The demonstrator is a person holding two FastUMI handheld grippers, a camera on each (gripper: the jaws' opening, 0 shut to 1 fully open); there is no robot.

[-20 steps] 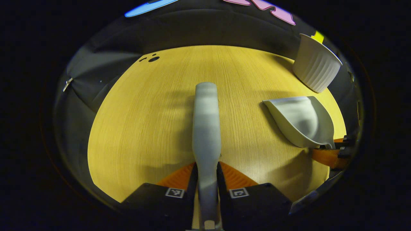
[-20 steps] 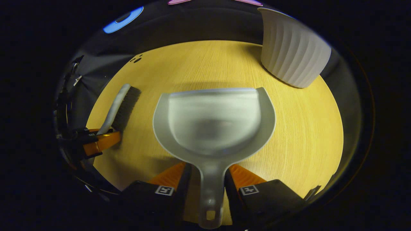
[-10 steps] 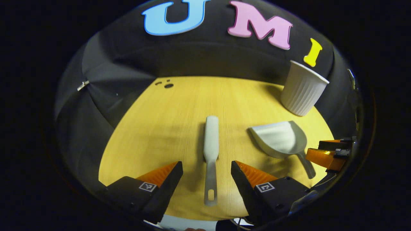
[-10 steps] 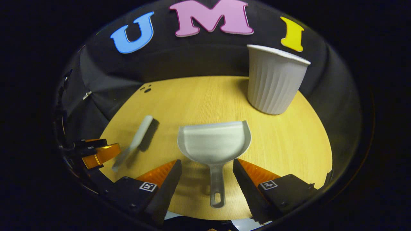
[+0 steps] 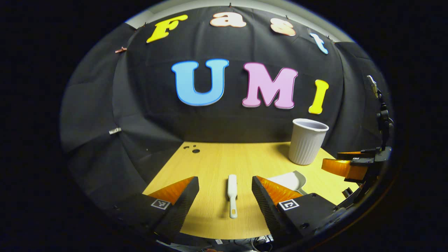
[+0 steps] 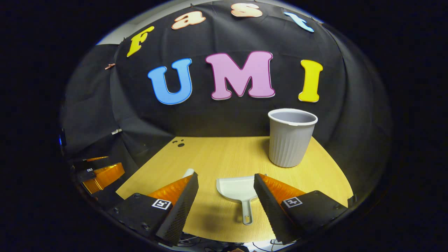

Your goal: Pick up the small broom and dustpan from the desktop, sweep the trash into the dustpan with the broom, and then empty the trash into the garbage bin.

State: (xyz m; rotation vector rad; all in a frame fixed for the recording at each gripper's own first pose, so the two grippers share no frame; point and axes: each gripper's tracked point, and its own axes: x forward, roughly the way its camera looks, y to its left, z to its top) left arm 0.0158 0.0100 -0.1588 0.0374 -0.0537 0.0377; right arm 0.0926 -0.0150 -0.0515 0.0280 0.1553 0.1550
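Left gripper view. The left claw was spread wide and grasped nothing. The small broom lay flat on the table, in the gap ahead of the two fingers, its long axis running near-to-far in line with the claw's approach and its handle end, with the hanging hole, toward the camera. The broom was apart from both fingers. The dustpan lay to the right, partly hidden behind the right finger, and the ribbed garbage bin stood upright at the far right of the table. The right claw showed at the right edge, above the table.

Right gripper view. The right claw was likewise released and empty. The dustpan lay between and beyond its fingers, handle toward the camera, mouth toward the far side, axis aligned with the claw. The garbage bin stood far right of it, well apart. The broom's tip showed just past the left finger. The left claw showed at the left edge.

Judgement: each claw was nearer its own tool; a straight forward descent onto either handle would suffice. No trash was discernible on the table.
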